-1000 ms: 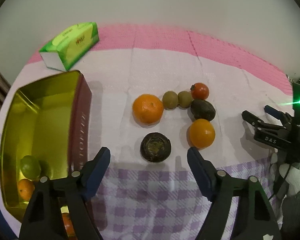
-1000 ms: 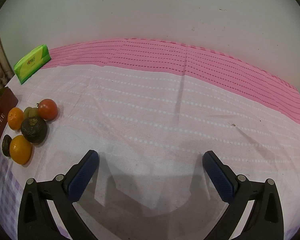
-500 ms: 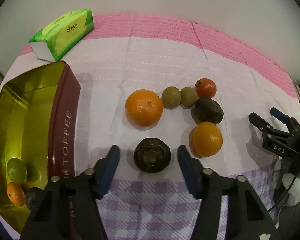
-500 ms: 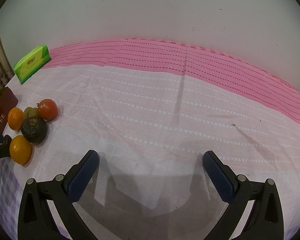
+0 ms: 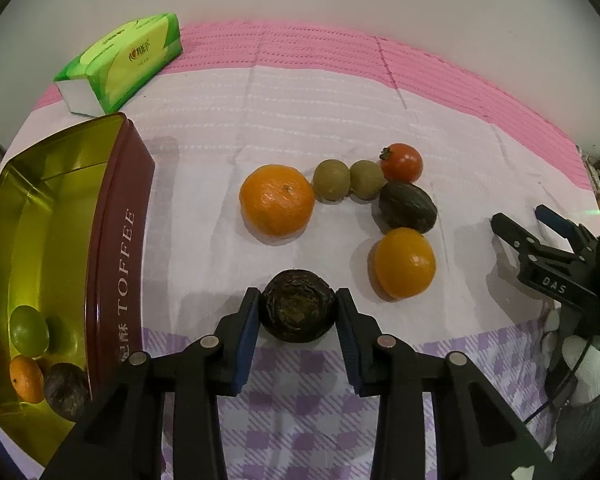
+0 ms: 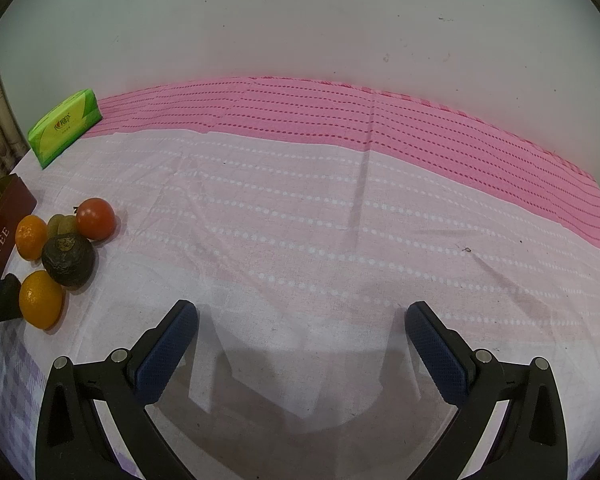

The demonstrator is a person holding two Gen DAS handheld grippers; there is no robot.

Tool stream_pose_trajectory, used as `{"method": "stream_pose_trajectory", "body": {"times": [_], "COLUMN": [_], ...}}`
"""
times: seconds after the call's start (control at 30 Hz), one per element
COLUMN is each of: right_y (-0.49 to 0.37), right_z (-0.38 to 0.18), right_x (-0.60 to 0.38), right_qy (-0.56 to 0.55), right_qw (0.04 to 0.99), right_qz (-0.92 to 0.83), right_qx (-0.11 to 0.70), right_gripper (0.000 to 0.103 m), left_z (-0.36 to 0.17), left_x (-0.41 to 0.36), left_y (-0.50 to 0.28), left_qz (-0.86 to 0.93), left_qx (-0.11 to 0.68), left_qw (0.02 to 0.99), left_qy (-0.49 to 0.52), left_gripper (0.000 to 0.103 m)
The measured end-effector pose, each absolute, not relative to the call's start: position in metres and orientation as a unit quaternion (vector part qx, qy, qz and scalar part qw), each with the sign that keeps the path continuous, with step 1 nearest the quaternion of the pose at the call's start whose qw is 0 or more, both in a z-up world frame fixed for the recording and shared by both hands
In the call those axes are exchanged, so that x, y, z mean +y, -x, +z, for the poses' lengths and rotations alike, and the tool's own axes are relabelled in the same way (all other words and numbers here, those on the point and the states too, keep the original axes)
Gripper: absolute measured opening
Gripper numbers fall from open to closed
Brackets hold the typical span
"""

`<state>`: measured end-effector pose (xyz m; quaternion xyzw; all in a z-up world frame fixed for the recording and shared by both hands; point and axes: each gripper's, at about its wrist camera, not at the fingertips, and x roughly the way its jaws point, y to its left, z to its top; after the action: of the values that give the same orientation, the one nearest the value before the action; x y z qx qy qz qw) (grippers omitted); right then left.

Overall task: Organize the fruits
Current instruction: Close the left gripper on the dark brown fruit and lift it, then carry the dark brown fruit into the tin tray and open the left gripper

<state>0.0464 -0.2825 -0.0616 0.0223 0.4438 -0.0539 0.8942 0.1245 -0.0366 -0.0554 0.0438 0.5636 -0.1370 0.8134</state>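
My left gripper (image 5: 297,308) is shut on a dark wrinkled fruit (image 5: 297,310) that rests on the cloth, both pads pressed to its sides. Beyond it lie a large orange (image 5: 277,200), two small green-brown fruits (image 5: 331,179), a red tomato (image 5: 402,162), a second dark fruit (image 5: 408,207) and a smaller orange (image 5: 405,262). A gold TOFFEE tin (image 5: 116,240) at the left holds a green fruit (image 5: 29,331), a small orange (image 5: 26,378) and a dark fruit (image 5: 66,390). My right gripper (image 6: 302,338) hangs open over bare cloth, right of the fruit cluster (image 6: 68,259).
A green tissue pack (image 5: 128,58) lies at the back left near the wall. The pink and white cloth (image 6: 340,220) stretches bare to the right. The right gripper's body (image 5: 552,276) shows at the right edge of the left wrist view, with a white-gloved hand (image 5: 588,364) below it.
My left gripper closed from wide open onto the dark wrinkled fruit, after coming down closer to it. The right gripper stayed still and open.
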Motion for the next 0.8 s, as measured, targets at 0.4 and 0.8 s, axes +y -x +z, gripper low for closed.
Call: {"method": "stream_pose_trajectory", "body": {"times": [0.4, 0.8], "right_y": [-0.047, -0.047], "right_z": [-0.062, -0.062], "right_x": [-0.283, -0.283], "right_qy": [-0.022, -0.022], "right_qw": [0.894, 0.894], "right_qz": [-0.054, -0.054], "right_qx": [0.444, 0.444], "right_gripper": [0.103, 0.103], "left_z": [-0.036, 0.012], "left_x": [-0.027, 0.020], "left_y": [-0.111, -0.102], "left_qz": [-0.128, -0.097], "left_qx": [0.551, 0.522], "left_qw": [0.824, 0.847], "left_qy": [-0.037, -0.015], "left_gripper": [0.034, 0.034]}}
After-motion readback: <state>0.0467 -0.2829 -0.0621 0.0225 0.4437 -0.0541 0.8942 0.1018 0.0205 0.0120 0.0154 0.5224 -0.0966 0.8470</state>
